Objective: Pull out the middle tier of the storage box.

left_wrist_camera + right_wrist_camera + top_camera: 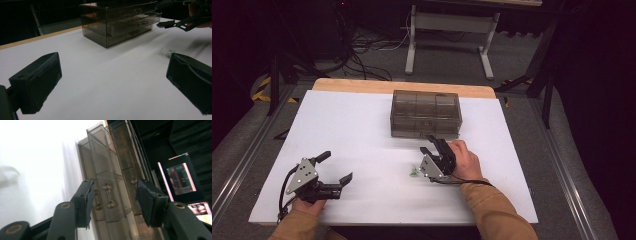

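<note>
Your right gripper [435, 145] was at the near side of the smoky clear drawer box [426, 114], which stood toward the far middle of the white table [362, 130], just short of the wooden strip [362, 85] along the far edge. In the right gripper view the camera was rolled on its side, so the box rose through the frame like a tower, and your two black jaws stood spread on either side of a small metal drawer handle [109, 195]. Its drawer stood out a little from the box front. The pads were not pressing on the handle; there was clear space between each pad and it, and nothing was pinched. A second handle [97, 200] showed just behind the left jaw.

Your right hand [464, 160] wrapped the gripper body from the near right, with the tan sleeve [497, 210] running off the near edge.

A small clear item with a touch of green [413, 172] lay on the table just left of your right gripper, well apart from the box. The left gripper view caught it too, beside its right jaw, blurred; I could not tell what it was.

Your left gripper [334, 167] rested near the near left corner of the table, its jaws spread wide over bare white surface, holding nothing, pointed toward the box.
</note>
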`<state>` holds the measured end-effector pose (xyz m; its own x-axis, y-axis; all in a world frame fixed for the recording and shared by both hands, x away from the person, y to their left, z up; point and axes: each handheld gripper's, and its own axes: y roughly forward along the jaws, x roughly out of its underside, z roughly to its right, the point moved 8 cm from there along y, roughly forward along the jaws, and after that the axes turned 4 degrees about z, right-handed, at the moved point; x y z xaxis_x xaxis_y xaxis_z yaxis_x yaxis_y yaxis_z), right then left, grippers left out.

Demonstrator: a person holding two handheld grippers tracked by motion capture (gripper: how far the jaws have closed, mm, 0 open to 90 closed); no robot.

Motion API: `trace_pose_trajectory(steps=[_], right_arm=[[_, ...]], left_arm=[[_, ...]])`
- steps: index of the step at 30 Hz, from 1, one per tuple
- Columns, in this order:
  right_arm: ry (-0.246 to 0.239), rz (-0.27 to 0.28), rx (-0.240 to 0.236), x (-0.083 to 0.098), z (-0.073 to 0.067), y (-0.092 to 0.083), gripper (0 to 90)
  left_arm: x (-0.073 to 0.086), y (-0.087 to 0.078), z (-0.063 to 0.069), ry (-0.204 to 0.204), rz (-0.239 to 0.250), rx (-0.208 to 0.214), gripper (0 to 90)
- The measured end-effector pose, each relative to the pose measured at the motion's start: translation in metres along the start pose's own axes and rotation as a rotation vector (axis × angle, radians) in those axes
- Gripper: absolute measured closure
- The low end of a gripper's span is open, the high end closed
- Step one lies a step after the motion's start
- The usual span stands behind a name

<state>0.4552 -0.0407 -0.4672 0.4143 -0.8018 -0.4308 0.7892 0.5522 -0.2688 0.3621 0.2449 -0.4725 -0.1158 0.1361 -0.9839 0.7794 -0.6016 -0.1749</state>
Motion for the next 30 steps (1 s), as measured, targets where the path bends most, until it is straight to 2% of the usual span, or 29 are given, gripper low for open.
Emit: trace_pose_trajectory(steps=[5, 8, 12, 21, 25, 29, 30], right_arm=[[0.123, 0.029, -0.057, 0.001, 0.003, -0.004, 42.2], [0.201, 0.041, -0.068, 0.002, 0.006, -0.006, 40.8], [0.275, 0.063, -0.100, 0.002, 0.010, -0.008, 39.4], [0.415, 0.102, -0.147, 0.005, 0.016, -0.012, 38.9], [0.463, 0.111, -0.165, 0.007, 0.018, -0.014, 38.7], [0.494, 0.118, -0.202, 0.006, 0.018, -0.015, 38.6], [0.514, 0.122, -0.222, 0.006, 0.018, -0.015, 37.2]], left_arm=[[0.000, 0.000, 0.000, -0.003, -0.001, -0.001, 0.9], [0.000, 0.000, 0.000, -0.002, -0.003, 0.000, 0.9], [0.000, 0.000, 0.000, -0.003, -0.005, -0.001, 0.9], [0.000, 0.000, 0.000, -0.003, -0.005, 0.000, 0.9], [0.000, 0.000, 0.000, -0.003, -0.003, 0.000, 0.9], [0.000, 0.000, 0.000, -0.003, -0.002, 0.001, 0.9], [0.000, 0.000, 0.000, -0.004, -0.004, 0.003, 0.9]])
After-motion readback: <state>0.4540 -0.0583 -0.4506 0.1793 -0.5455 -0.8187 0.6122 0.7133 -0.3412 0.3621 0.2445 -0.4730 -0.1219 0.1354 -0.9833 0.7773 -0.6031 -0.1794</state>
